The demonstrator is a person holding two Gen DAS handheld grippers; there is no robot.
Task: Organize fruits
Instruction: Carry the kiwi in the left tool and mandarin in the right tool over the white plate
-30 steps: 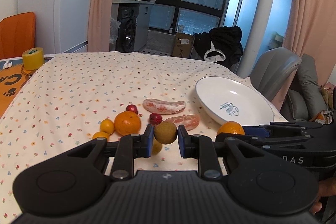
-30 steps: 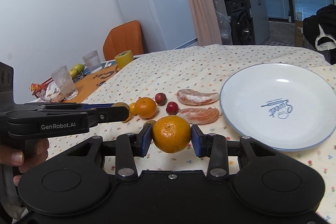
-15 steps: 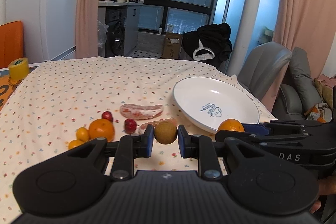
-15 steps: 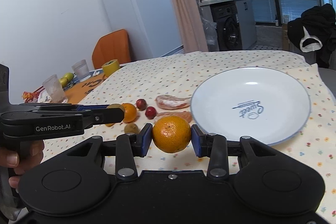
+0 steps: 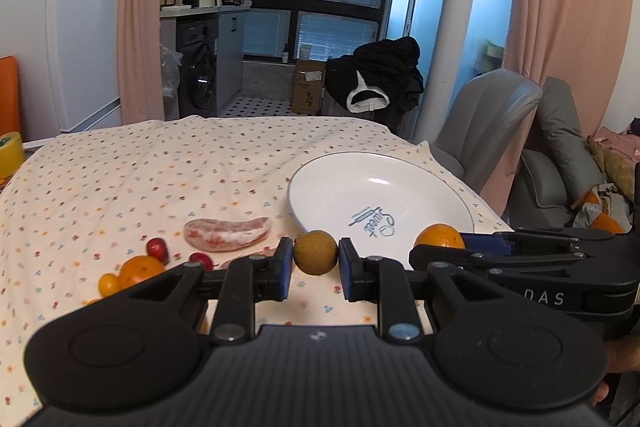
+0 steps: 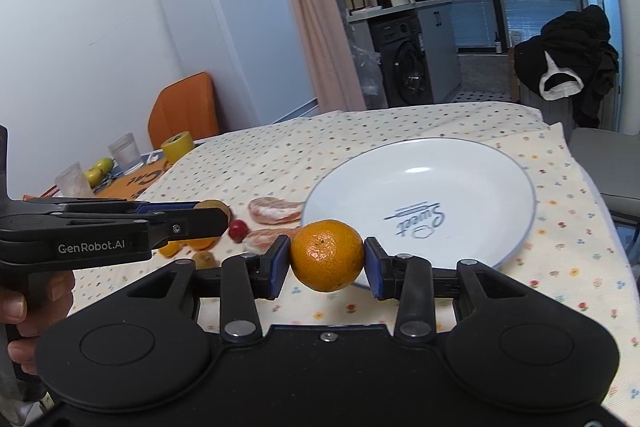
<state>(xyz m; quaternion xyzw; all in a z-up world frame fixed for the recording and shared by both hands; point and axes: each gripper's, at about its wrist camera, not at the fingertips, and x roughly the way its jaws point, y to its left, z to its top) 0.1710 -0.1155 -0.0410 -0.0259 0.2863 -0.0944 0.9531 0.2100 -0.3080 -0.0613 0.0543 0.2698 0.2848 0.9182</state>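
My left gripper [image 5: 315,258] is shut on a round brown fruit [image 5: 315,251], held above the tablecloth just short of the white plate [image 5: 340,183]. My right gripper [image 6: 326,259] is shut on a tangerine [image 6: 327,254] at the near rim of the same plate [image 6: 472,163], which has nothing on it. On the cloth to the left lie two peeled pink citrus segments [image 5: 228,233], two small red fruits [image 5: 157,247], an orange [image 5: 138,269] and a small yellow fruit [image 5: 108,283]. In the left wrist view the right gripper's tangerine [image 5: 439,235] shows at the plate's right edge.
A flowered cloth [image 5: 120,179] covers the table. A yellow tape roll [image 6: 177,146], two glasses [image 6: 124,153] and green fruits [image 6: 98,169] stand at the far left end. A grey chair [image 5: 488,123] and an orange chair [image 6: 184,107] flank the table.
Both grippers have lifted and moved right toward the plate, each still holding its fruit. The fruits left on the cloth have slid to the left of the views.
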